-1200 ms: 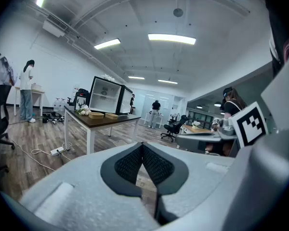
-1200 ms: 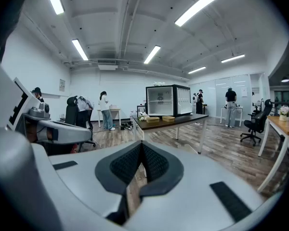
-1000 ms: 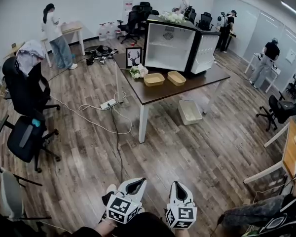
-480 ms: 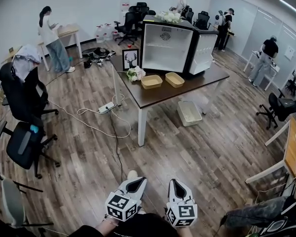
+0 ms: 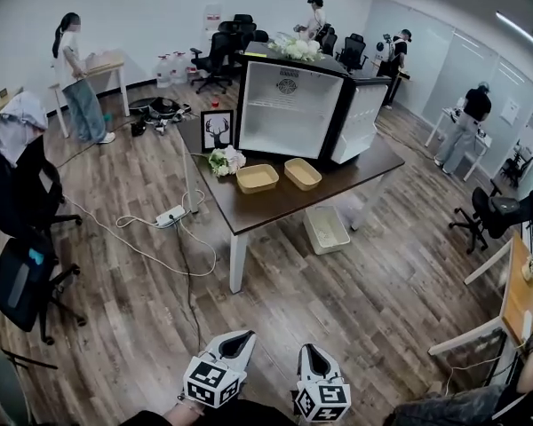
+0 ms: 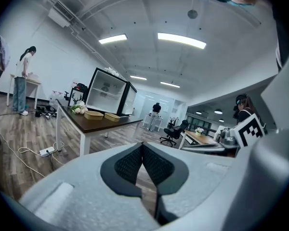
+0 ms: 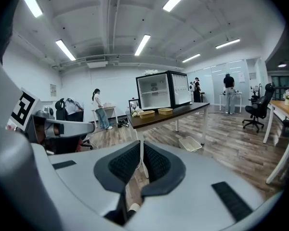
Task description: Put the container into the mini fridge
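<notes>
Your left tool (image 5: 242, 337) is closed, empty. Your right tool (image 5: 309, 351) has just been easing open, nothing between. Containers (image 5: 258, 178), seemingly empty, sit on the counter (image 5: 275, 209).

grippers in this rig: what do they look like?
Left gripper and right gripper match: white moulded shells, black textured pads, a cube of black-and-white square markers on each. The right's jaws have just been opening, nothing between them.

The right gripper (image 7: 140, 144) is pointing across the wood floor toward a dark table (image 7: 192, 109). Its jaws have just been opening and are standing a narrow slit apart, with nothing between them. On the table the mini fridge (image 7: 156, 91) is standing open, with two tan containers (image 7: 147, 113) sitting just before it.
</notes>
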Available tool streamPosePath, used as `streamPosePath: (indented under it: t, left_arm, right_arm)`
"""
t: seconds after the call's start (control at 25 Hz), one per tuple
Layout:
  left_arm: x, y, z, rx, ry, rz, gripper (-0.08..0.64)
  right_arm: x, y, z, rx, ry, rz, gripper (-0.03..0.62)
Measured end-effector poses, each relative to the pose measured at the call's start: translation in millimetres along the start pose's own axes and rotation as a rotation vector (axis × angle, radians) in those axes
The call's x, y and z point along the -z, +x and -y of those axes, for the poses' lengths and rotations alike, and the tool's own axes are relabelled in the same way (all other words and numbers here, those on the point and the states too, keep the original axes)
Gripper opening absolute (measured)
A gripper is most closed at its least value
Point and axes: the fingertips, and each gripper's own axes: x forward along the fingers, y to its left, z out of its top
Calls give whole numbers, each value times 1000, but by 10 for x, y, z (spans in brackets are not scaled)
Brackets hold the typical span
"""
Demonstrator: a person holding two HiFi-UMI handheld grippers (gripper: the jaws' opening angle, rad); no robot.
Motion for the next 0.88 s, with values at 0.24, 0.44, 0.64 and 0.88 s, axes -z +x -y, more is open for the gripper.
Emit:
streamPosePath:
  t: [0.24,0.44,0.64,0.88]
  left_arm:
    - [-313,495,-460,30,-1,-15,8]
    - [-595,835,-742,64,45,-8,8]
    - [-701,1102,-1048,80,33,-21,8]
    - [-725,1270,-1262,102,52,-51,8]
  right_arm:
    - [-345,641,156,-7,8,-4,77]
    - [-547,1136,87,-8,3,1,80]
    - [-591,1551,-89,-52,-88,-50,77]
    - [-714,1786,-121,-36,-60,-33,69]
